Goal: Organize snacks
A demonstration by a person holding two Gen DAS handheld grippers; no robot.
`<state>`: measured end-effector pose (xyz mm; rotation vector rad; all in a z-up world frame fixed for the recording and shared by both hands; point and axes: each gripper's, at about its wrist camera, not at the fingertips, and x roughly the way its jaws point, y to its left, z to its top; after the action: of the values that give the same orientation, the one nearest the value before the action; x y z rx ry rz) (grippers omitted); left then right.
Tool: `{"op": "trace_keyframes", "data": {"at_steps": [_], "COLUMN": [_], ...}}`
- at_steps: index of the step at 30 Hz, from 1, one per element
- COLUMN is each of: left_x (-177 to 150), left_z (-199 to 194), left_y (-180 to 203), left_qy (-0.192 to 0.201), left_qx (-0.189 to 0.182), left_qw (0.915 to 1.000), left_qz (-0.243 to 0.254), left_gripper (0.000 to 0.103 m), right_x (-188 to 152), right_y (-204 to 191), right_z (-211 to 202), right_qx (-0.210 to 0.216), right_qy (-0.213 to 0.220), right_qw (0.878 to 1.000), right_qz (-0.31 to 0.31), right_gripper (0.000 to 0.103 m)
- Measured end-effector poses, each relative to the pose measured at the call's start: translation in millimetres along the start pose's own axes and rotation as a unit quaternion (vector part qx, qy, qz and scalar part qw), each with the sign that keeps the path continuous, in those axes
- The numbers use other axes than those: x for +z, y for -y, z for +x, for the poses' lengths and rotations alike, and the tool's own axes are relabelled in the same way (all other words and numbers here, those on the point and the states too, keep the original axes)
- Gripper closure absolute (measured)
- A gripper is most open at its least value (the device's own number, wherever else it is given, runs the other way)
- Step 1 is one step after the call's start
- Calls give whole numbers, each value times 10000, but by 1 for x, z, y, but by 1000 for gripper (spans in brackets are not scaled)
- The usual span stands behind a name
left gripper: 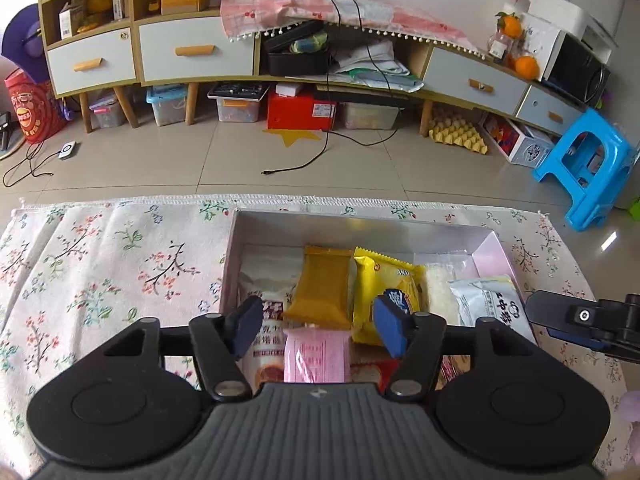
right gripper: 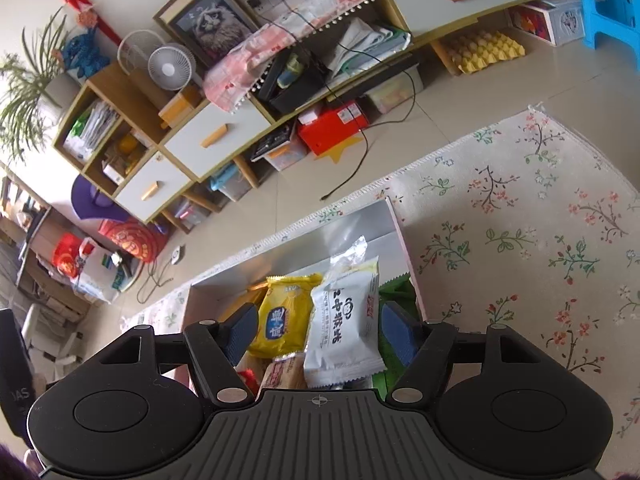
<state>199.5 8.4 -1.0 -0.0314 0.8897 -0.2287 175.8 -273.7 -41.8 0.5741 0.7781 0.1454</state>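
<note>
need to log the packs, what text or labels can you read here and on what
"ARD": top of the yellow packet, in the box.
Big Chinese characters on the white packet: too blurred to quote reliably.
Print on the pink packet: too small.
Red bag on the floor: unreadable.

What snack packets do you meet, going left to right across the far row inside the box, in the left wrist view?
White packet with red print → orange-brown packet → yellow packet → clear packet → white-grey packet.
</note>
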Motion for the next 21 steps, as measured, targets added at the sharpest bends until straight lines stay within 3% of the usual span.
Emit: {"op": "trace_keyframes", "data": {"at_steps": [3, 10, 21], "left_x": [-3, -21, -68], "left_z": [-17, -49, -79], "left_y": [-1, -3, -12], "left_qy": [139, 216, 44], "left_qx": [62, 181, 382], "left_qw": [9999, 9996, 9990], "left_qz": [-29, 53, -242], "left_gripper": [29, 11, 1], "right_x": [-4, -21, -62], "right_y": [-4, -17, -39], "right_z": [-9, -31, -68], "right_qx": [-98, -231, -345], "right_qy": [17, -50, -201], "right_qw": [9998, 9990, 9957], "right_qz": [-169, -376, -830], "right_gripper": [27, 20, 13]}}
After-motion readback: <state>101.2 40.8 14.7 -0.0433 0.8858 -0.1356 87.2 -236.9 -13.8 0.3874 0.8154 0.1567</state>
